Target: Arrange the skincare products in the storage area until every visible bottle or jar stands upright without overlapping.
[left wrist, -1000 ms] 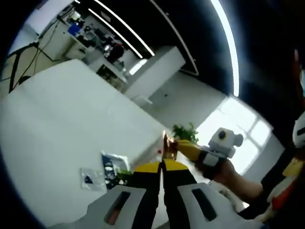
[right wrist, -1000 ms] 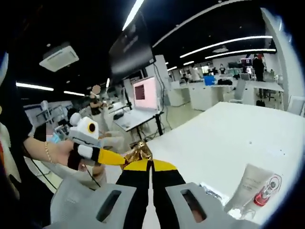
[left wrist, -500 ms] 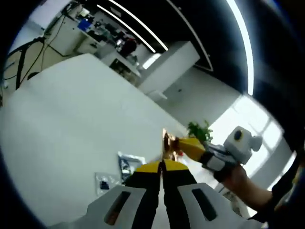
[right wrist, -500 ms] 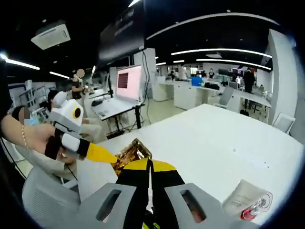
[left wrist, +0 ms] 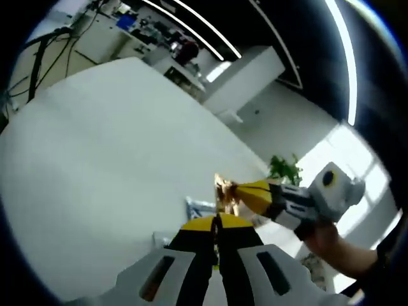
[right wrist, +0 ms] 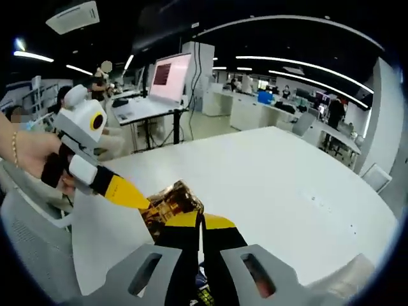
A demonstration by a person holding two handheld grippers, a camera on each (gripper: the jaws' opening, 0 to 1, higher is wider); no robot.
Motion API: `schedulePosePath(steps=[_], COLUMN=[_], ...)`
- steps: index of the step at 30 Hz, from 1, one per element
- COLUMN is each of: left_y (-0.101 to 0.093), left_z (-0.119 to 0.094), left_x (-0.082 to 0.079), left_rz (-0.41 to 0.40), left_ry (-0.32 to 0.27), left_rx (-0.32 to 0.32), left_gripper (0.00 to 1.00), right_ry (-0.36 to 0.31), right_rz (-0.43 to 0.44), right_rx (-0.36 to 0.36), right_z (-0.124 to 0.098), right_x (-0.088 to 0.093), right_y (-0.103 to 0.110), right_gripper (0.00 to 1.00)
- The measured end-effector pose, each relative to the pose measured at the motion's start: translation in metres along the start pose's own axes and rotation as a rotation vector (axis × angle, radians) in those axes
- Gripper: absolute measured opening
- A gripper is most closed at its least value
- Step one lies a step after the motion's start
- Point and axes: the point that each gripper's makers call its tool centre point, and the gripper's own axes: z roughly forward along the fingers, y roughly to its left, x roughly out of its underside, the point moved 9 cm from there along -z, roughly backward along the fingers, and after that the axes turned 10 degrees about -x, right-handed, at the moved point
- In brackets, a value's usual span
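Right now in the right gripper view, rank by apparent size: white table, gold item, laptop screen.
1. White table.
2. Gold item and laptop screen look alike; the item is much nearer, so unranked.

We cannot make out the gold item (right wrist: 171, 203) pinched between the two grippers — our right gripper (right wrist: 199, 220) hides its lower part. The sachets (left wrist: 199, 207) behind the left gripper (left wrist: 217, 223) are blurred and half hidden.
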Motion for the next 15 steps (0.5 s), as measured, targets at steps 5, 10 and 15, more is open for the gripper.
schedulePosePath(steps=[5,10,15], left_y=[0.012,0.03,0.033], left_z=[0.021,0.04,0.047], left_x=[0.005,0.011,0.014], left_rz=[0.02,0.02,0.024], left_ry=[0.043,0.074,0.086], left_rx=[-0.029,-0.052,-0.066], left_gripper=[0.06,0.06,0.06], right_ry=[0.071,0.111,0.145], right_rz=[-0.044,-0.031,-0.058], right_rx=[0.036,0.044,0.05], right_z=[0.016,0.032,0.044], right_x=[0.016,0.032,0.041], right_y=[-0.002,-0.007,-0.011], right_gripper=[0.01,0.01,0.01])
